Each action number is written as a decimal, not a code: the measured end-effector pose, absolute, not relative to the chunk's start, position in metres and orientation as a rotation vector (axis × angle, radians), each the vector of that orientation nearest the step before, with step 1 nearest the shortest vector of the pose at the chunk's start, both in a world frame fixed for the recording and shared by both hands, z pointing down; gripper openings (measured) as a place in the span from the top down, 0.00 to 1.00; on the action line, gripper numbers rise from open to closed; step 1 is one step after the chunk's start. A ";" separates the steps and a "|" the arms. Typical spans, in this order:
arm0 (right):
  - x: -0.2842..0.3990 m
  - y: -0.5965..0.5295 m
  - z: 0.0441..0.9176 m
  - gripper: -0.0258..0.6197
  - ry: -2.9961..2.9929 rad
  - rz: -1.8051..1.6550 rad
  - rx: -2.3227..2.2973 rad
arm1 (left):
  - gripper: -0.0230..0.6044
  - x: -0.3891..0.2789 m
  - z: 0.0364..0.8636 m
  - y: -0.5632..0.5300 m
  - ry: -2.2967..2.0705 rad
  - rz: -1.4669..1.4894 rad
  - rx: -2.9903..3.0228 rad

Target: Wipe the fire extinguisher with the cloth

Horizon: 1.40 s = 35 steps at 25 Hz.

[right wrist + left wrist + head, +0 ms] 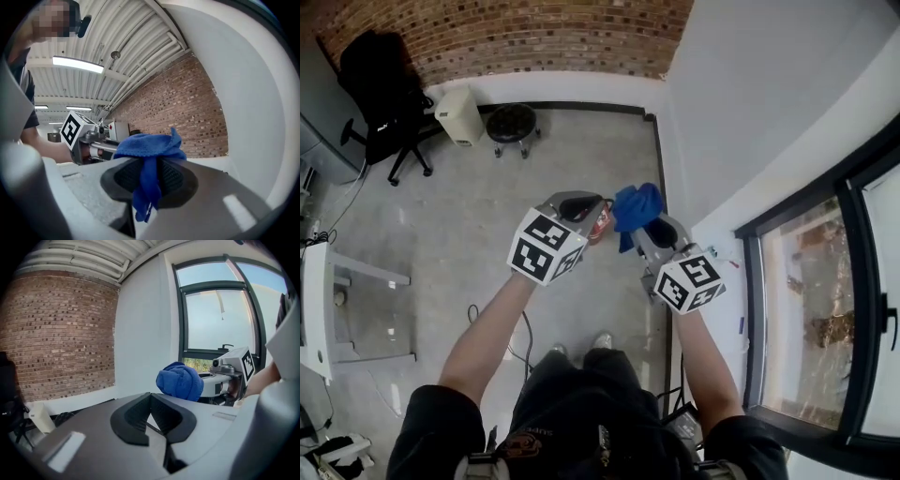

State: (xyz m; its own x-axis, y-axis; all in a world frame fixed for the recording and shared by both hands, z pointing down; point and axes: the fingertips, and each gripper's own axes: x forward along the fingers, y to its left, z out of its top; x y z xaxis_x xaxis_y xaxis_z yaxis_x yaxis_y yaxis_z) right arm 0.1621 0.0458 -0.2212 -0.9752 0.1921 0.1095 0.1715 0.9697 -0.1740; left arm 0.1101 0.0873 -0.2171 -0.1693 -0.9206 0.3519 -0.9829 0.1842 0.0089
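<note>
Wiping not begun: right gripper (149,176) pinches the blue cloth (147,145), left gripper (151,413) closed on nothing, fire extinguisher (601,223) seemingly the red patch glimpsed between them; next move, lower cloth onto its body.

Open floor (469,216) ahead and left; white wall (750,112) close beside right tool (649,228).

- Left gripper (151,398): jaws pressed together, nothing between them; tips tilted slightly downward.
- Right gripper (149,165): jaws clamped on a blue cloth (146,146), which is bunched past the tips with a tail trailing back between the pads; near level.
- Both grippers: raised side by side, tips angled toward each other.
- Left forearm (486,330) and right forearm (701,354): bare, extended forward.
</note>
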 end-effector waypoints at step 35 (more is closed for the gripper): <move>0.242 0.198 -0.320 0.83 -3.118 0.058 -0.275 | 0.95 0.195 -0.302 0.232 -2.213 0.150 1.989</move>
State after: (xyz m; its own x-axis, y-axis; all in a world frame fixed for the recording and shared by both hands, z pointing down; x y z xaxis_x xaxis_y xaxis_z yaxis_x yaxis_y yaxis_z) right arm 0.2416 0.1978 -0.3200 -0.9845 0.1751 0.0076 0.1747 0.9839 -0.0381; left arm 0.1950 0.2320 -0.3020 -0.1012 -0.9771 0.1870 -0.9934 0.1094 0.0339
